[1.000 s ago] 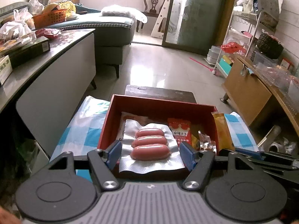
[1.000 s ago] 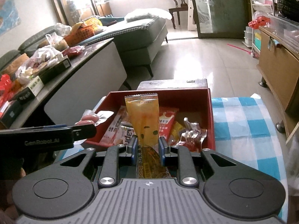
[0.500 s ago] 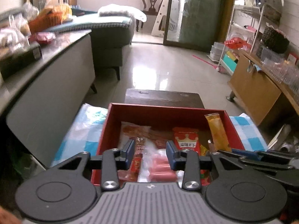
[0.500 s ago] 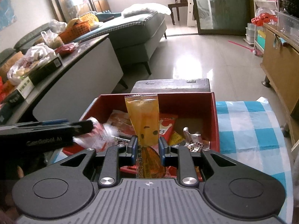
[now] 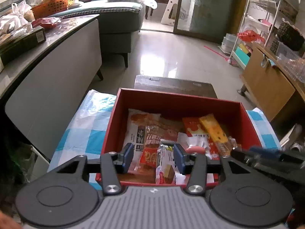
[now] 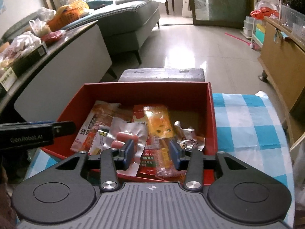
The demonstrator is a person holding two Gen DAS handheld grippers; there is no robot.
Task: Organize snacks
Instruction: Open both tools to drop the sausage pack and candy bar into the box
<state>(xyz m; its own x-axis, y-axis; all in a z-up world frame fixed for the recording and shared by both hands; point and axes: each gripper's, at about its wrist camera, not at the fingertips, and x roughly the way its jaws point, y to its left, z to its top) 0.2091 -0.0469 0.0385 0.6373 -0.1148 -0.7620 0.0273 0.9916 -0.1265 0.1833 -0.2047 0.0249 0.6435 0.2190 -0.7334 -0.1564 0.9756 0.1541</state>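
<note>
A red box (image 5: 171, 99) (image 6: 144, 87) on a blue-checked cloth holds several snack packs. The orange snack bar (image 6: 159, 126) (image 5: 213, 128) lies in it, over a red packet (image 5: 192, 127). The silver sausage pack (image 6: 127, 136) lies beside the bar. My left gripper (image 5: 153, 158) is open and empty over the box's near edge, above a white-and-red packet (image 5: 164, 164). My right gripper (image 6: 151, 153) is open and empty, its jaws standing either side of the bar's near end. The left gripper also shows in the right wrist view (image 6: 38, 135).
The checked cloth (image 6: 246, 122) covers the table to the right of the box. A dark stool (image 5: 175, 85) stands behind the box. A grey counter (image 5: 49, 61) with bags and boxes runs along the left. A wooden cabinet (image 5: 266, 80) stands at the right.
My right gripper opened and let go of the orange bar, which now lies in the box. My left gripper released the sausage pack into the box and drew back, open.
</note>
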